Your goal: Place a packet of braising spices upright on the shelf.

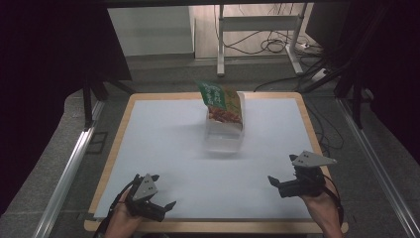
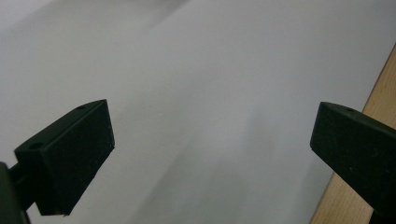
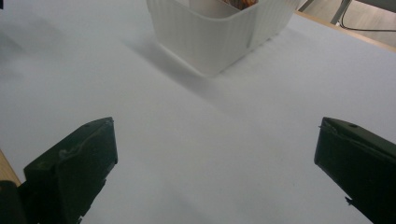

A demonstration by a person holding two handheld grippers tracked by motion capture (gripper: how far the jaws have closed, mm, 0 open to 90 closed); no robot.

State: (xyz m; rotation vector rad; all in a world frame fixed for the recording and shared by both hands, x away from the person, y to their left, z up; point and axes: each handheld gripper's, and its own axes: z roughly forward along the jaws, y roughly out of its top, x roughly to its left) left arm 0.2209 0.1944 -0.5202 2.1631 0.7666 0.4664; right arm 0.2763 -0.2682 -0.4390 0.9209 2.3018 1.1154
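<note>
Left tongs [image 1: 163, 191] wide open, empty, near-left on table [image 1: 163, 144] | right tongs [image 1: 273, 181] wide open, empty, near-right | snack bag [image 1: 221, 101] stood upright in white bin [image 1: 224, 136], far centre | bag top judged best gripped squarely, bin steadied.

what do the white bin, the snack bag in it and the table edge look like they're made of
Bin: likely thin plastic, matte and slightly translucent, with fine vertical ribs on its wall.
Snack bag: probably printed plastic film, glossy green with a food picture; it stands crumpled and tilted in the bin.
Table edge: looks like light wood or wood laminate, a pale tan border around a smooth matte white top.
</note>
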